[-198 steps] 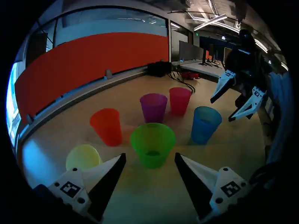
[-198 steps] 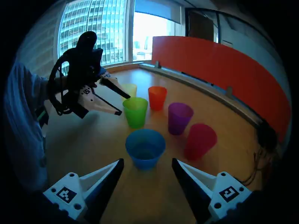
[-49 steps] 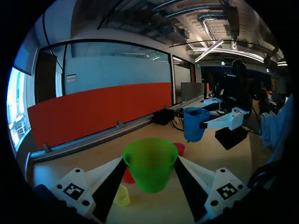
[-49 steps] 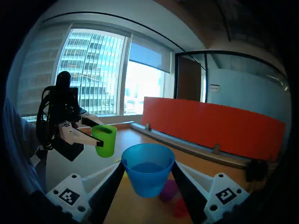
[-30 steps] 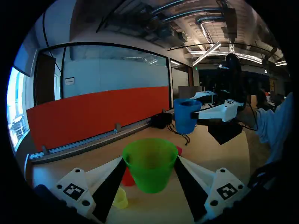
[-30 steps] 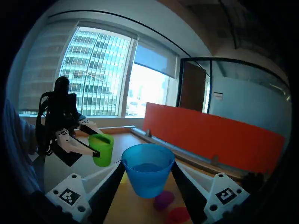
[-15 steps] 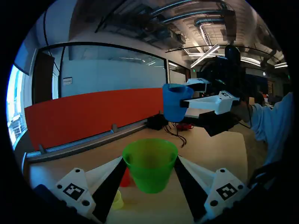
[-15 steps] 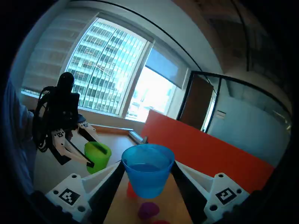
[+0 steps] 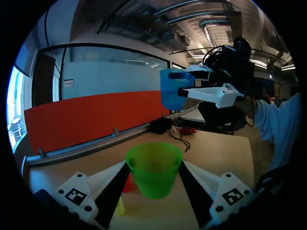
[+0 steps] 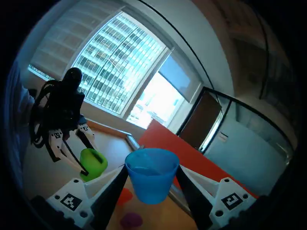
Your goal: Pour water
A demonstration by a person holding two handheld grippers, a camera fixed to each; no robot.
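Both clenched: left hand-held gripper [image 9: 153,163] on green cup [image 9: 154,174], right hand-held gripper [image 10: 151,168] on blue cup [image 10: 152,182], higher, apart

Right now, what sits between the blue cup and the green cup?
Nothing. In the left gripper view the blue cup is held above the green cup, apart from it, with only open air between them.

The left gripper [image 9: 153,164] clamps a green cup [image 9: 154,174], blue cup [image 9: 171,91] higher.
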